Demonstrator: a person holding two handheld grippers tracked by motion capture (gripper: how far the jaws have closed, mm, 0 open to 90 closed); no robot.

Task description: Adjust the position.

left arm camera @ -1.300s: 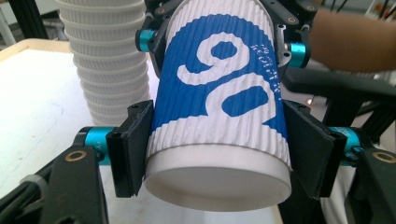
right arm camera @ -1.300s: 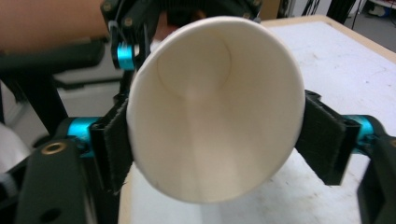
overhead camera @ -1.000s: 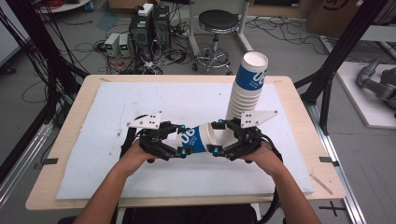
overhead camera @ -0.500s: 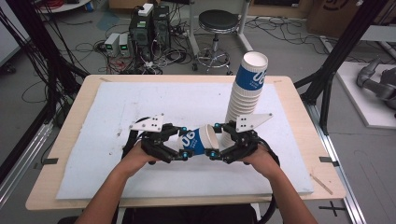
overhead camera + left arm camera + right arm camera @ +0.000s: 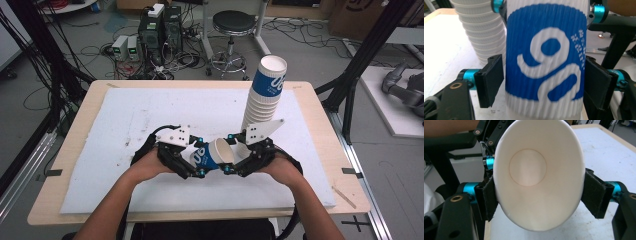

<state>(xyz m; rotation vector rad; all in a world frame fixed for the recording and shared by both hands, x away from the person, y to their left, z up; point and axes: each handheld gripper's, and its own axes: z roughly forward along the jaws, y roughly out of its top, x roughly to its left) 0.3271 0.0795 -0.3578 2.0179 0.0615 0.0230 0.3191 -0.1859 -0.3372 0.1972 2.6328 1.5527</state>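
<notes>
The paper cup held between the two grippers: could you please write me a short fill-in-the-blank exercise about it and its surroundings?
1. The blue-and-white paper cup lies on its ____, held at once by the left gripper and the right gripper.
2. The right gripper view looks into the cup's open ____.
3. Behind the right gripper rises a tall ____ of cups.
4. The white mat lies on a ____ table.

Missing words: side; mouth; stack; wooden
</notes>
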